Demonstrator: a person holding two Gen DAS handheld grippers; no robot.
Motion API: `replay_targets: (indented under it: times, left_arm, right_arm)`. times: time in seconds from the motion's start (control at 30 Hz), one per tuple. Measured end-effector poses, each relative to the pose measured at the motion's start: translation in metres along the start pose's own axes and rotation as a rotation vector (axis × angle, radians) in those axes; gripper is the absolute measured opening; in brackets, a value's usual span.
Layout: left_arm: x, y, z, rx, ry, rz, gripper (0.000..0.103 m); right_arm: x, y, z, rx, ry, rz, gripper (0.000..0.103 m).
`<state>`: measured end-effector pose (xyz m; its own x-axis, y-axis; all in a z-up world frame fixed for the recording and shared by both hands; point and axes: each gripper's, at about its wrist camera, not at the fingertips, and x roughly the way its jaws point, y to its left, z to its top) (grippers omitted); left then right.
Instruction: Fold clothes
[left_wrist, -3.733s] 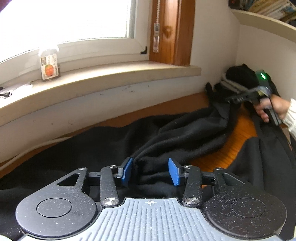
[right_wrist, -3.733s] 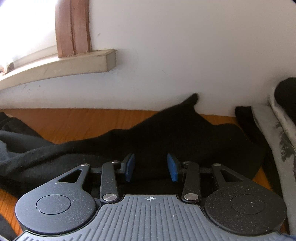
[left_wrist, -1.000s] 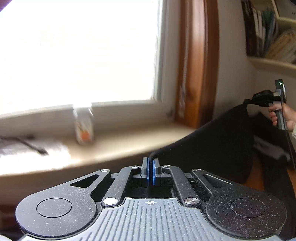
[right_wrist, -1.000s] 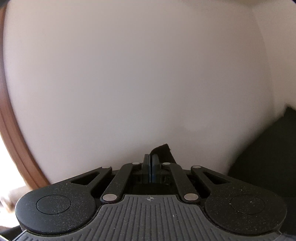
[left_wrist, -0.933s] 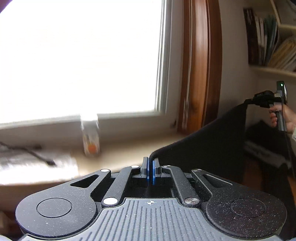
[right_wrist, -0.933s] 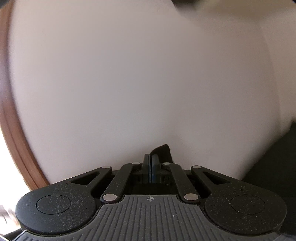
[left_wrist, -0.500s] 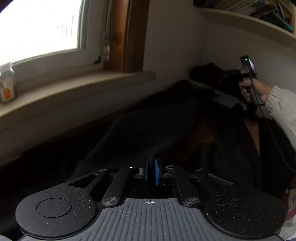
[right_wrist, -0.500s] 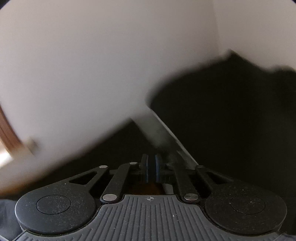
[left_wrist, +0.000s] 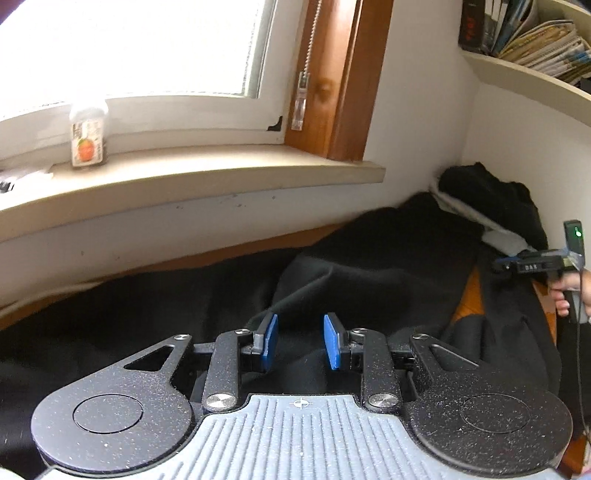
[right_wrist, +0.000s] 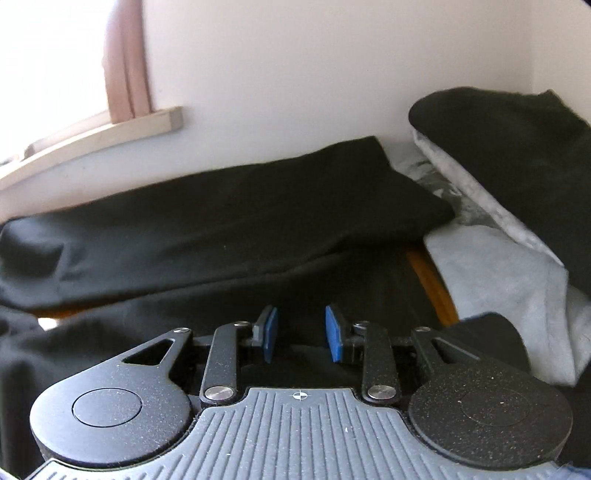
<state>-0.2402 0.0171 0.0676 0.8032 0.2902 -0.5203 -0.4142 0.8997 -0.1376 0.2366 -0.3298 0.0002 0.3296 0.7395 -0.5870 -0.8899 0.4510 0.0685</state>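
Note:
A black garment (left_wrist: 369, 266) lies spread over the wooden table, its far part folded over as a flat layer (right_wrist: 221, 229) below the wall. My left gripper (left_wrist: 300, 341) hovers low over the rumpled near cloth; its jaws are opening and the blue pads press on nothing. My right gripper (right_wrist: 300, 338) sits just above the same black cloth, jaws opening too, with only fabric beneath the gap. In the left wrist view the right gripper (left_wrist: 498, 264) shows at the far right, held by a hand (left_wrist: 567, 295).
A pile of clothes sits in the corner: a black piece (right_wrist: 517, 147) on top of grey ones (right_wrist: 498, 258). A windowsill (left_wrist: 184, 177) with a small bottle (left_wrist: 88, 136) runs behind the table. Bare wood (left_wrist: 469, 299) shows between the cloth folds. A bookshelf (left_wrist: 535, 70) hangs above.
Both grippers held the black cloth up, shut on its edge. They came down to the table, laid the cloth over itself, and their jaws parted and let go.

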Motion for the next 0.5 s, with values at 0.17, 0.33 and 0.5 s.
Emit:
replay_targets:
  times: [0.17,0.33,0.5]
  left_arm:
    - [0.005,0.004,-0.008,0.005,0.012,0.018,0.032]
    - [0.011,0.009,-0.021,0.004,0.028,0.026,0.034]
    - [0.012,0.01,-0.031,0.003,0.043,0.03,0.034]
  right_arm:
    - [-0.028,-0.01,-0.021,0.003,0.019,-0.054,0.03]
    - [-0.043,-0.02,-0.025,0.028,0.073,-0.105,0.03]
    - [-0.033,0.011,0.002,-0.041,0.034,-0.123,0.039]
